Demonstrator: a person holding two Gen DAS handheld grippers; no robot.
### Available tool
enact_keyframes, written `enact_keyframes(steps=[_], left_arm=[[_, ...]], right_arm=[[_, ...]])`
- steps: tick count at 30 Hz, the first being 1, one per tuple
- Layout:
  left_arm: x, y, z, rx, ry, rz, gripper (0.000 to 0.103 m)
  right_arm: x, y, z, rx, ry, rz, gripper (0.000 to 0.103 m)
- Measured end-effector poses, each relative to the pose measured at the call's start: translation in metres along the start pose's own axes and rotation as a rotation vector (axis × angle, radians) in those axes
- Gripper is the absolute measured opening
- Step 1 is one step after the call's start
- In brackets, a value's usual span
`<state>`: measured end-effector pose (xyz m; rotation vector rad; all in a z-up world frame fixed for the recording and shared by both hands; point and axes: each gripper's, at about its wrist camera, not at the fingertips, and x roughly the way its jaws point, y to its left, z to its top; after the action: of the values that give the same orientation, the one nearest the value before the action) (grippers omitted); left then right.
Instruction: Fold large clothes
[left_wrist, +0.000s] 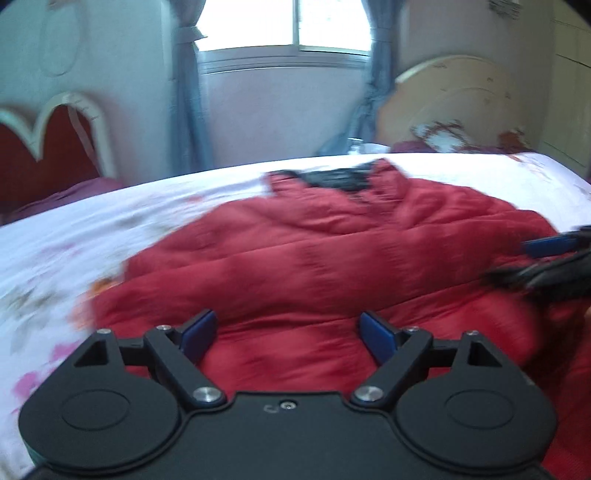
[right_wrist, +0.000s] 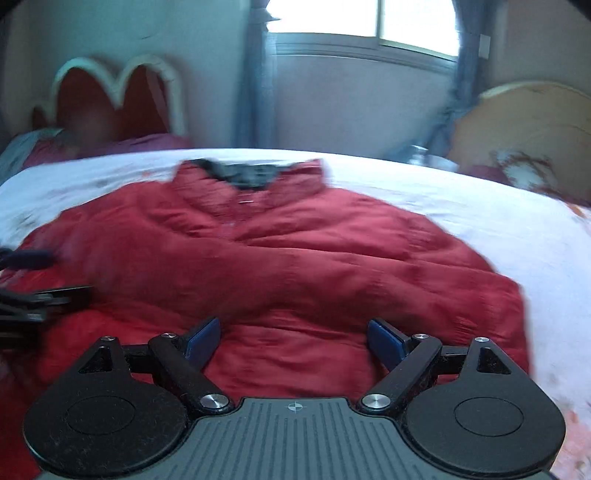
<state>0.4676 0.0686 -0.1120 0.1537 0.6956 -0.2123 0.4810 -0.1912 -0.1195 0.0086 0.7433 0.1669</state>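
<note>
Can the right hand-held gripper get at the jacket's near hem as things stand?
Probably yes: the right hand-held gripper is open and empty over the red jacket, with nothing between them.

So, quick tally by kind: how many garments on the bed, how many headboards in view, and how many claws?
Red padded jacket on the floral bedsheet: 1
Headboards: 2, red scalloped and beige rounded
Claws: 2, left claw and right claw, both open
Total: 5

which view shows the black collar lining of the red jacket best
The right wrist view: the black collar lining sits near centre, with both collar flaps showing. The left wrist view shows it further off to one side and more smeared by blur.
</note>
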Motion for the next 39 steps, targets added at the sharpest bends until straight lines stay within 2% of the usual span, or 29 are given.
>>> enact_keyframes(steps=[2,3,4,7,11,16,18,20,22,24,29,31,33,35,36,37,39], left_arm=[[0.002,0.018,-0.006,-0.018,0.029,0.027,0.086],[0.002,0.023,-0.006,-0.028,0.031,0.018,0.086],[0.003,0.024,-0.004,-0.025,0.033,0.016,0.085],[-0.006,0.017,0.002,-0.012,0.025,0.019,0.079],[-0.043,0.001,-0.001,-0.030,-0.031,0.000,0.084],[-0.054,-0.023,-0.018,-0.011,-0.015,-0.004,0.085],[-0.049,-0.023,-0.026,-0.008,0.015,0.013,0.084],[-0.044,-0.016,-0.034,-0.008,0.031,0.030,0.086],[-0.043,-0.006,-0.040,-0.027,0.033,0.031,0.086],[-0.041,-0.002,-0.044,-0.041,0.035,0.022,0.087],[-0.045,-0.003,-0.040,-0.033,0.038,0.025,0.087],[-0.050,-0.003,-0.038,-0.032,0.041,0.032,0.090],[-0.060,-0.002,-0.038,-0.034,0.033,0.044,0.103],[-0.070,-0.001,-0.040,-0.032,0.028,0.058,0.103],[-0.074,-0.001,-0.042,-0.029,0.034,0.059,0.103],[-0.078,0.000,-0.045,-0.029,0.037,0.066,0.103],[-0.088,0.001,-0.050,-0.032,0.036,0.071,0.103]], right_arm=[[-0.003,-0.025,-0.005,0.061,0.008,-0.043,0.081],[-0.001,-0.031,-0.008,0.070,0.016,-0.036,0.077],[0.000,-0.031,-0.009,0.067,0.018,-0.028,0.077],[-0.005,-0.025,-0.003,0.059,0.010,-0.045,0.077],[-0.042,-0.014,-0.005,0.081,-0.040,-0.004,0.077],[-0.055,0.025,-0.021,0.023,-0.005,0.047,0.077],[-0.051,0.033,-0.027,-0.003,0.021,0.028,0.077],[-0.041,0.031,-0.032,-0.021,0.053,-0.047,0.077],[-0.035,0.017,-0.032,0.044,0.074,-0.091,0.077],[-0.033,0.009,-0.031,0.088,0.088,-0.076,0.077],[-0.029,0.009,-0.027,0.060,0.112,-0.079,0.077],[-0.039,0.006,-0.022,0.075,0.096,-0.085,0.078],[-0.052,0.004,-0.019,0.093,0.060,-0.075,0.078],[-0.062,0.004,-0.019,0.095,0.051,-0.077,0.078],[-0.066,0.003,-0.020,0.095,0.051,-0.076,0.082],[-0.072,0.003,-0.021,0.101,0.049,-0.065,0.093],[-0.084,-0.001,-0.028,0.118,0.037,-0.040,0.095]])
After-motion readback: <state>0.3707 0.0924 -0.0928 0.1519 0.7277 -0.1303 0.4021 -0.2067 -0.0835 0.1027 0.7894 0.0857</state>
